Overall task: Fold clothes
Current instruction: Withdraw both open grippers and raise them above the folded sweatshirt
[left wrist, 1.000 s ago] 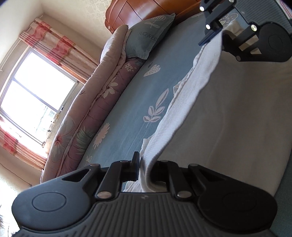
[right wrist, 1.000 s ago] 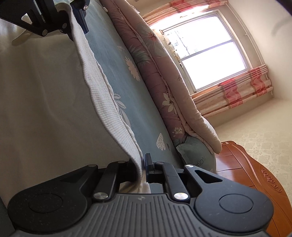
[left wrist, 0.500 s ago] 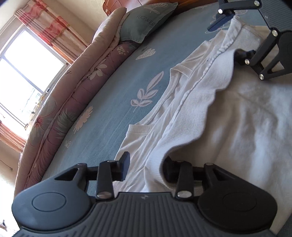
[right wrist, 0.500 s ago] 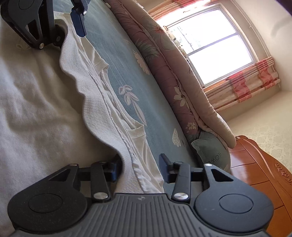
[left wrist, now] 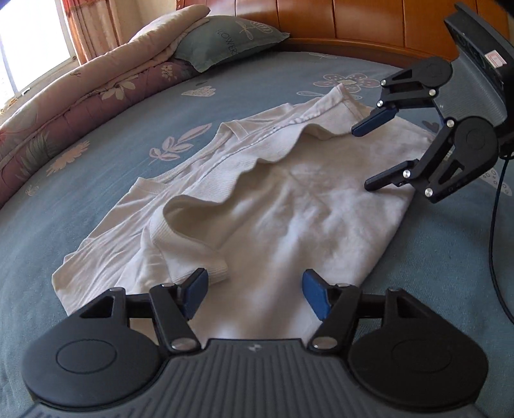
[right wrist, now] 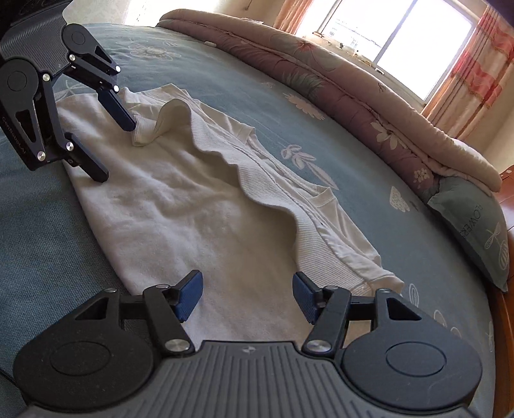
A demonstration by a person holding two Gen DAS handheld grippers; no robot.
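A white knit garment [left wrist: 289,199] lies folded over on the blue bedspread [left wrist: 112,160], its ribbed hem [left wrist: 205,199] resting in a wavy line across the lower layer. My left gripper [left wrist: 255,291] hovers open over one end, nothing between its blue pads. Over the other end my right gripper [left wrist: 369,157] also stands open. In the right wrist view the same garment [right wrist: 192,199] stretches between my right gripper [right wrist: 245,295] and my left gripper [right wrist: 117,151], both empty.
A rolled floral quilt [left wrist: 74,99] and a grey-green pillow [left wrist: 225,41] line the far side of the bed. A wooden headboard [left wrist: 369,22] stands behind. A window with pink curtains [right wrist: 401,35] lets in strong light. A black cable [left wrist: 493,225] hangs at the right.
Both grippers held the hem taut in the air a second ago. They brought it down over the garment, opened and let go, then drew back; the hem now lies on the cloth.
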